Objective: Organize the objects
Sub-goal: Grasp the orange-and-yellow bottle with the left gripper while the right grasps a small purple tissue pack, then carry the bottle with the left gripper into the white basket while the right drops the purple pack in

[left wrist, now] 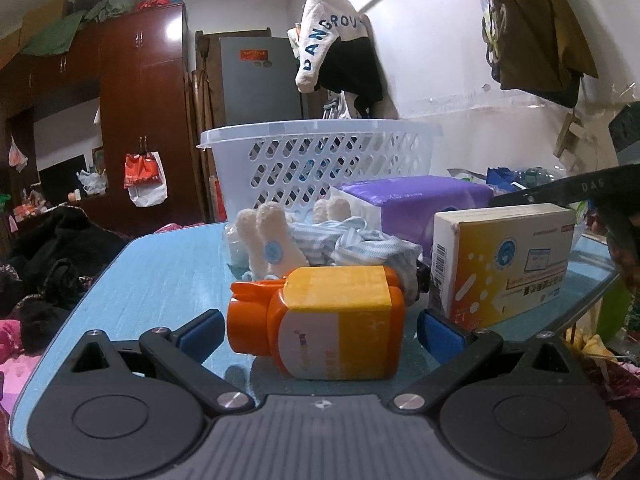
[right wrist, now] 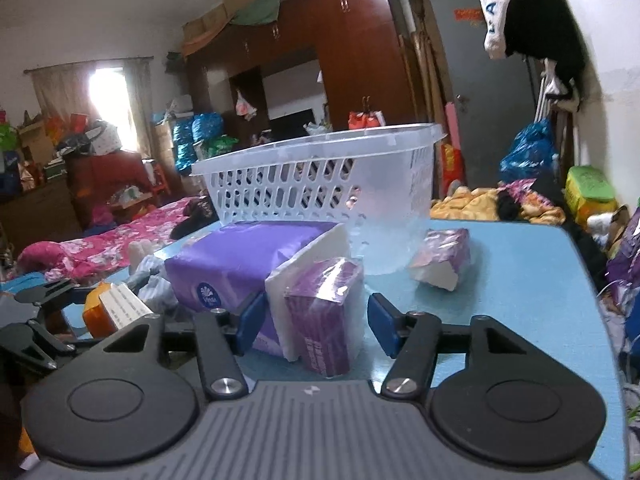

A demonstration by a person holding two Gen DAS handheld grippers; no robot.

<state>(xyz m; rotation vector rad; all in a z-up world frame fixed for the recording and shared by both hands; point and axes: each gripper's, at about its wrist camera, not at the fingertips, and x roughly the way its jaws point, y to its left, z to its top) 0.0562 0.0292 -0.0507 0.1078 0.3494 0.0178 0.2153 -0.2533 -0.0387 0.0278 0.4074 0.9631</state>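
In the left wrist view an orange and yellow bottle (left wrist: pixel 332 320) lies on its side on the blue table (left wrist: pixel 160 280), between the open fingers of my left gripper (left wrist: pixel 320 330); the pads do not touch it. Behind it lie a striped cloth doll (left wrist: pixel 320 240), a yellow and white box (left wrist: pixel 504 264) and a purple tissue pack (left wrist: pixel 416 204). The white basket (left wrist: pixel 320 160) stands at the back. In the right wrist view my right gripper (right wrist: pixel 314 324) is open around a small purple tissue packet (right wrist: pixel 324 312) standing on the table (right wrist: pixel 520 300). The basket also shows behind it (right wrist: pixel 320 176).
A second small purple packet (right wrist: pixel 440 258) lies to the right of the basket. The large purple tissue pack (right wrist: pixel 236 260) sits left of my right gripper. The left gripper (right wrist: pixel 36 320) shows at the far left. A bed and cluttered floor surround the table.
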